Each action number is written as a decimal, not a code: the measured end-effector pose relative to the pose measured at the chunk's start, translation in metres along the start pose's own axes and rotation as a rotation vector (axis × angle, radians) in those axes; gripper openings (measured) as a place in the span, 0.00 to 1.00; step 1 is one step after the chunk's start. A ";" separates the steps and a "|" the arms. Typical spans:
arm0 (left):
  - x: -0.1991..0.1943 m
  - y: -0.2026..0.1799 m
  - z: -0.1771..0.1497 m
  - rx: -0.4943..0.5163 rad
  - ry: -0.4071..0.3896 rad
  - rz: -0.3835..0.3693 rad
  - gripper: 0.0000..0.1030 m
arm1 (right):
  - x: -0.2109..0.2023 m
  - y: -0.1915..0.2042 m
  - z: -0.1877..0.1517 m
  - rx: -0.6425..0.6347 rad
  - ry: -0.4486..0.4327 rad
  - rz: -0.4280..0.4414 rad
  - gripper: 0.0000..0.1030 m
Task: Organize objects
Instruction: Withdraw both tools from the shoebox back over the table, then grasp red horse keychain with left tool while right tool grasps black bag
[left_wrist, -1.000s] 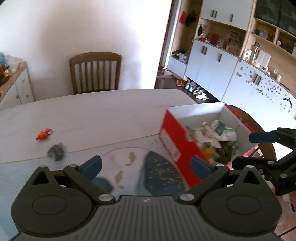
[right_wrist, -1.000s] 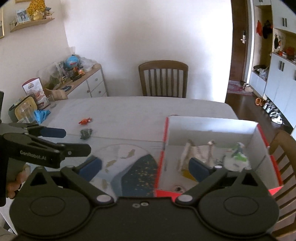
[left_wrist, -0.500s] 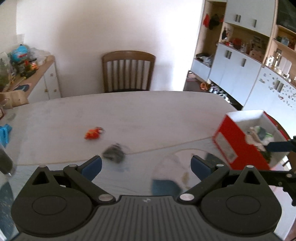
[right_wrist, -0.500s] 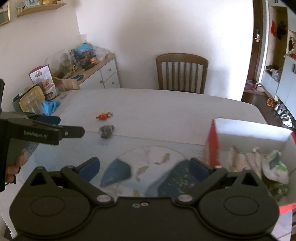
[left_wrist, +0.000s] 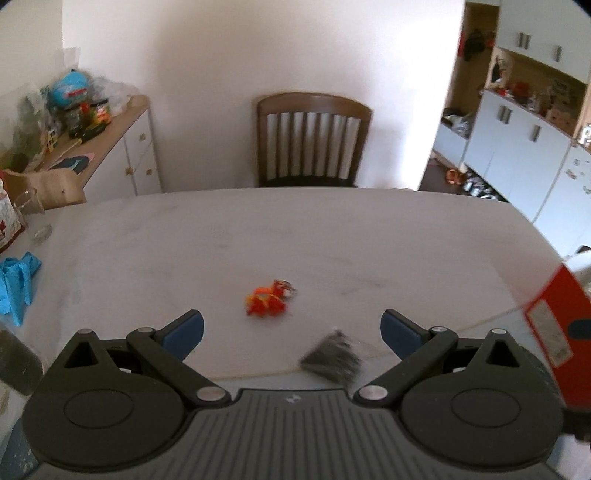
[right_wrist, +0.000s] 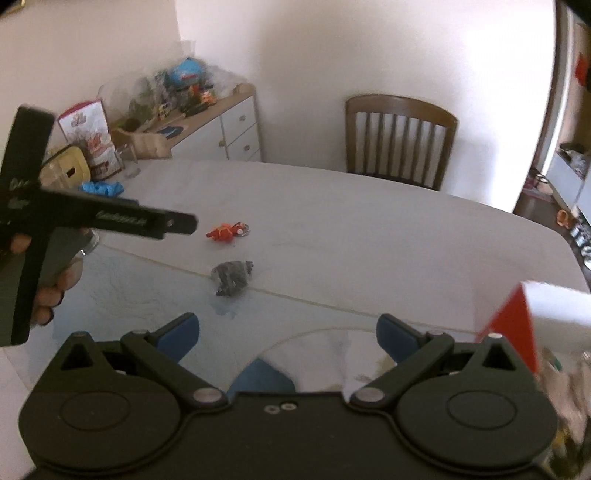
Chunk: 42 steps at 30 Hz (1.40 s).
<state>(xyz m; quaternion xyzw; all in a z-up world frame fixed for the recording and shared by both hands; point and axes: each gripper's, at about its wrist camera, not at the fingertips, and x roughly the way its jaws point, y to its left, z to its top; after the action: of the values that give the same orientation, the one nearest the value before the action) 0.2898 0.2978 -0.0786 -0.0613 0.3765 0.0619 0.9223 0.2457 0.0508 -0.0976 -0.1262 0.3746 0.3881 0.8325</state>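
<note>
A pale table (left_wrist: 332, 236) filled both views, with a brown slatted chair (left_wrist: 314, 140) at its far edge and a cluttered white sideboard (right_wrist: 221, 125) against the wall to the left; a red-and-white box (left_wrist: 554, 321) stood at the table's right edge, its contents blurred in the right wrist view; the left gripper (left_wrist: 291, 328) hung over the table with its blue-padded jaws spread wide and nothing between them; the right gripper (right_wrist: 286, 334) was likewise wide apart and empty; a crumpled blue glove (left_wrist: 16, 280) lay far left; a small dark grey object (right_wrist: 232, 282) lay near mid-table, well apart from the box; a small red-orange toy (left_wrist: 269, 302) lay just beyond it.
</note>
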 end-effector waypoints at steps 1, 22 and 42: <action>0.008 0.003 0.001 -0.009 0.010 0.006 1.00 | 0.007 0.002 0.002 -0.006 0.004 0.007 0.99; 0.108 0.021 -0.003 -0.029 0.044 0.030 1.00 | 0.137 0.028 0.016 -0.093 0.083 0.105 0.88; 0.116 0.008 -0.010 0.061 0.025 0.035 0.38 | 0.164 0.046 0.015 -0.147 0.086 0.154 0.61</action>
<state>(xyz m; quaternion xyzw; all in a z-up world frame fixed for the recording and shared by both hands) 0.3637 0.3118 -0.1673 -0.0272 0.3908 0.0655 0.9177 0.2876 0.1794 -0.2016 -0.1744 0.3891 0.4717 0.7718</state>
